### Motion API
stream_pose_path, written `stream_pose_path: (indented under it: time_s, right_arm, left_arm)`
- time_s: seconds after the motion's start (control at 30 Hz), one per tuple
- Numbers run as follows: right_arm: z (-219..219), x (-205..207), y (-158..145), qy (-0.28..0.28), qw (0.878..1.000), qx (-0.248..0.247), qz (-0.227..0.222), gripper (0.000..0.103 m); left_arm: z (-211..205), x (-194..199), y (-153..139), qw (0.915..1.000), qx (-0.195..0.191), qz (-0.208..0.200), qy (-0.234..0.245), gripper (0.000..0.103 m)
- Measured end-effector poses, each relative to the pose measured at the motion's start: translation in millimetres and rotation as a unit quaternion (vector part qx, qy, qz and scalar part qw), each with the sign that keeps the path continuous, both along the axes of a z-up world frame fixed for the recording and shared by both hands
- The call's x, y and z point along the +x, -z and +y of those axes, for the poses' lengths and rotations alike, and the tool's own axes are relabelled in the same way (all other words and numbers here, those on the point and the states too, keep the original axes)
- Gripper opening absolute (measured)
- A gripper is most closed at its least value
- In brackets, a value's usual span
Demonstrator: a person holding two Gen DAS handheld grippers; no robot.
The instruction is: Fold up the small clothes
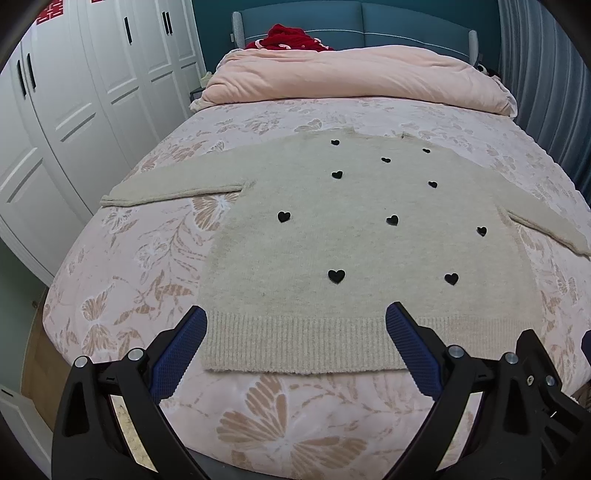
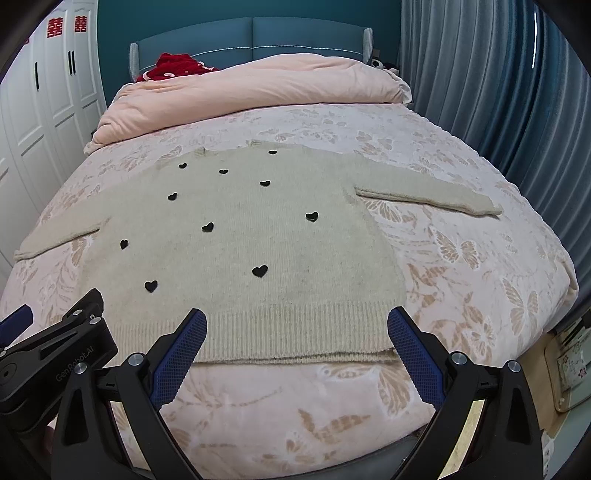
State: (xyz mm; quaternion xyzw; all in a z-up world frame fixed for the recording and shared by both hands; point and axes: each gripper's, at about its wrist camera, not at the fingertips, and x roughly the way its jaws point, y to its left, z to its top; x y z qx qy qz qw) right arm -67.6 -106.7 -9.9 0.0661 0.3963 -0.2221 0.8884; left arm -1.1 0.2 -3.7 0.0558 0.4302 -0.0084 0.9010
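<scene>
A beige sweater (image 1: pixel 343 240) with small black hearts (image 1: pixel 336 275) lies flat, front up, on the bed (image 1: pixel 122 258), whose cover is pink with a butterfly print. Both sleeves are spread out to the sides, the neck points toward the headboard (image 1: pixel 332 22), and the ribbed hem (image 1: pixel 295 343) is the edge nearest the cameras.

The left gripper (image 1: pixel 297 317) hangs over the hem's left part with its jaws spread wide; nothing is between the blue pads (image 1: pixel 181 354), and they seem clear of the knit (contact cannot be judged from this angle). The right gripper (image 2: pixel 297 319) sits over the hem's right part, jaws just as wide and empty. In the right view the left gripper's black body (image 2: pixel 55 354) shows at the lower left, close beside it.

Beyond the sweater a pink duvet (image 1: pixel 351 77) is bunched up near the headboard, with a red cloth (image 1: pixel 291 37) behind it. White wardrobes (image 1: pixel 74 92) stand on the left, a blue curtain (image 2: pixel 480 92) on the right.
</scene>
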Motion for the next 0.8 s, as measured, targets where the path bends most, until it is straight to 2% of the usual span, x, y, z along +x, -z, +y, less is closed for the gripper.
stream_pose_path:
  time_s: [0.4,0.8]
  right_arm:
    - [1.8,-3.0,1.8,0.001,1.0,0.003,0.001,0.098]
    - [2.9,-3.9,4.0,0.005,1.0,0.005,0.003,0.093]
  left_arm:
    - [2.2,-1.4,1.8,1.0,-0.003,0.003,-0.004,0.095]
    - [1.8,-3.2,2.7,1.0,-0.004,0.003,-0.005,0.095]
